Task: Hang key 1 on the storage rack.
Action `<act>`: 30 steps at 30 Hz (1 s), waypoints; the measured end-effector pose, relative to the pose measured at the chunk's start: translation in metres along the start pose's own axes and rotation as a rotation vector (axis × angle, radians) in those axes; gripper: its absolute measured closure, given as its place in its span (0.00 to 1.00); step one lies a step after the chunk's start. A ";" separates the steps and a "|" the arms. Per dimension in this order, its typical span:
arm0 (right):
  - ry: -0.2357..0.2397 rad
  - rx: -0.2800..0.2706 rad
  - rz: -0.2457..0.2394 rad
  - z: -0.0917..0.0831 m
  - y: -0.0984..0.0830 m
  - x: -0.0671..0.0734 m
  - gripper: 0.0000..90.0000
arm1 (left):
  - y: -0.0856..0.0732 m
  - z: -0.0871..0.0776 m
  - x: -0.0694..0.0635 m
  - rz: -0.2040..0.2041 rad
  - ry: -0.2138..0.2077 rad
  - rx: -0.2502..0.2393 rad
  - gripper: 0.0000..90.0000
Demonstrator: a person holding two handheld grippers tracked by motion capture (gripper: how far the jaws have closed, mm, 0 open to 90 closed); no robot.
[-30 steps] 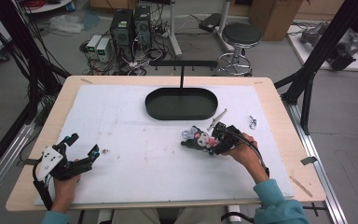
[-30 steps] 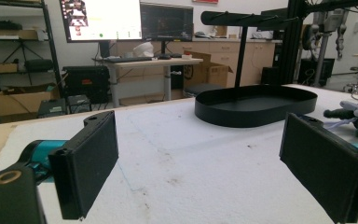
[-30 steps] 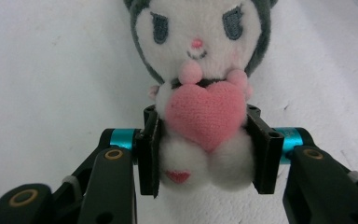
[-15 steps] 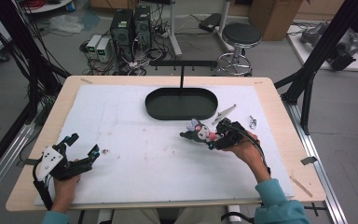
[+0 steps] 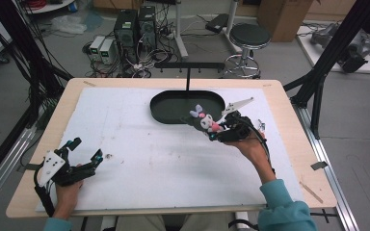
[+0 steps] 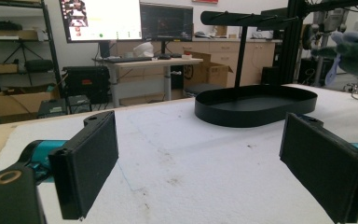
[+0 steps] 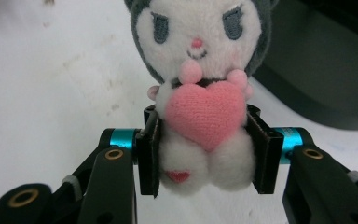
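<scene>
The right gripper jaws squeeze the soft toy, lifted beside the tray; not dropped in yet. The left gripper, at 8 o'clock, gapes with nothing in it.

No legible txt anywhere.

A white-padded table carries a black oval tray.
</scene>
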State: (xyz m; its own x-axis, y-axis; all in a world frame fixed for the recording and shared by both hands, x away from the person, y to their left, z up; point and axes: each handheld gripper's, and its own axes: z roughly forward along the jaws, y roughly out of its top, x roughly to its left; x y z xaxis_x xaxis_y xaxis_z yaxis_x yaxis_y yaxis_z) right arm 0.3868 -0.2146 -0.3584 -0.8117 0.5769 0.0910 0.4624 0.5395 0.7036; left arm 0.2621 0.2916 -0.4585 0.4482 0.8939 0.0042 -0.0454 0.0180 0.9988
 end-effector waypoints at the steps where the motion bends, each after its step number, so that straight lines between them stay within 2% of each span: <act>1: -0.004 -0.011 0.003 -0.001 0.002 0.000 0.61 | 0.000 0.000 0.000 -0.001 0.000 0.000 0.13; 7: -0.030 -0.081 0.026 -0.006 0.010 -0.004 0.61 | 0.000 0.000 0.000 0.000 0.000 0.000 0.13; 12: -0.054 -0.116 0.038 -0.010 0.017 -0.005 0.61 | 0.000 0.000 0.000 -0.001 0.000 0.000 0.13; 17: -0.064 -0.145 0.030 -0.011 0.022 -0.006 0.61 | 0.000 0.000 0.000 0.000 0.000 0.000 0.13; 27: -0.091 -0.199 0.071 -0.012 0.027 -0.010 0.61 | 0.000 0.000 0.000 -0.001 0.000 0.000 0.13; 30: -0.112 -0.205 0.072 -0.013 0.030 -0.011 0.61 | 0.000 0.000 0.000 -0.001 0.000 -0.001 0.13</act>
State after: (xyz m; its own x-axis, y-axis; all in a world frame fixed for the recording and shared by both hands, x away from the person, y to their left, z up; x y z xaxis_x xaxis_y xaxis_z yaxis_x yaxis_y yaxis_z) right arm 0.4052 -0.2130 -0.3294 -0.7296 0.6796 0.0756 0.4263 0.3657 0.8274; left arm 0.2622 0.2916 -0.4585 0.4485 0.8938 0.0029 -0.0457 0.0197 0.9988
